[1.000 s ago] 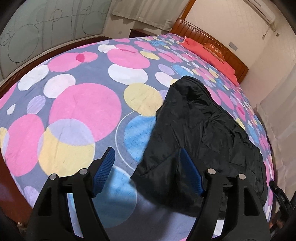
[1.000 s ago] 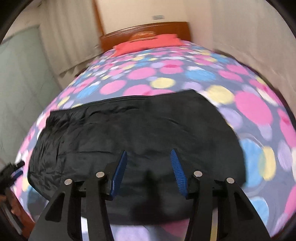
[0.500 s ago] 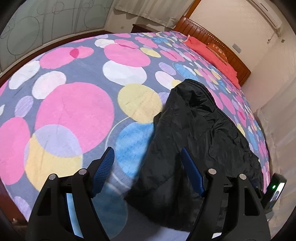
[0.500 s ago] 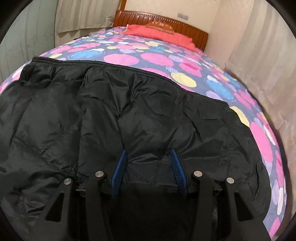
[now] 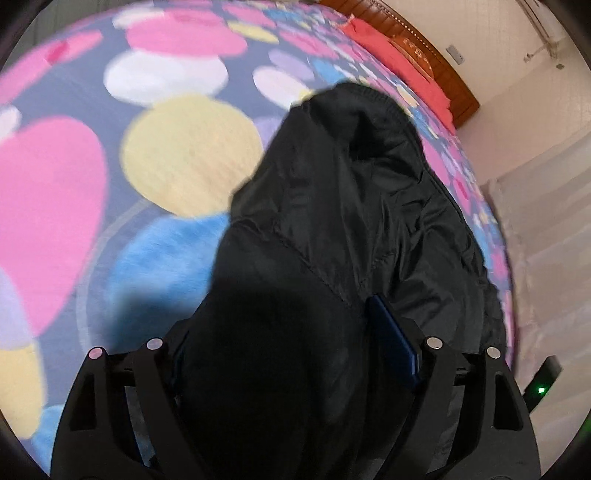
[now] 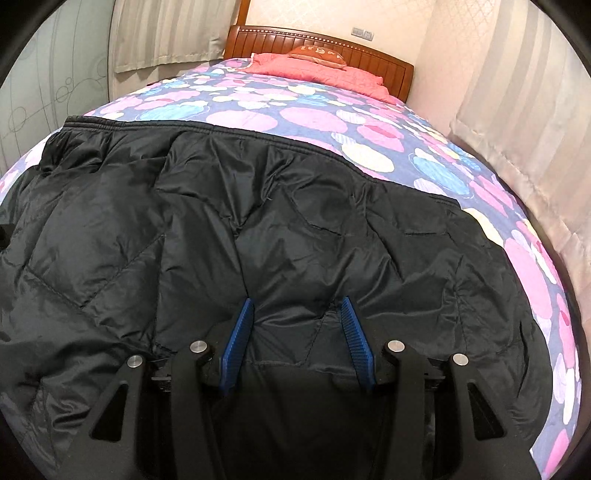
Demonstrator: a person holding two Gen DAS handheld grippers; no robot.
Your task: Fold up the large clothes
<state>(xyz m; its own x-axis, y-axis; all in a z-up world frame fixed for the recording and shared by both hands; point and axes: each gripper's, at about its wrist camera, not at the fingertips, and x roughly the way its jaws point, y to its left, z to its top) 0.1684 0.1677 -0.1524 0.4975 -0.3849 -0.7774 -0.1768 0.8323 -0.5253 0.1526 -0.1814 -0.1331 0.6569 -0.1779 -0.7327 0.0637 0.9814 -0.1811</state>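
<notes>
Black jacket [image 6: 295, 229] lies spread on the dotted bedspread [image 6: 314, 118]. Right gripper [image 6: 297, 332]: jaws wide apart, near hem fabric between them, unclamped. Left gripper [image 5: 291, 332]: jaws wide, jacket edge bunched between them; grip cannot be confirmed. Bare bedspread lies left of it.

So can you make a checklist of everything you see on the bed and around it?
Surface: bed with a spotted cover.
Job's things: black jacket spread across the near end, wrinkled, not yet folded.
Clutter: red pillow at the headboard.
Grippers: left gripper open, jacket fabric bunched between its fingers; right gripper open, fingers down on the jacket.
Cables: nothing seen.
Surroundings: curtains, wall socket, a device with a green light.
</notes>
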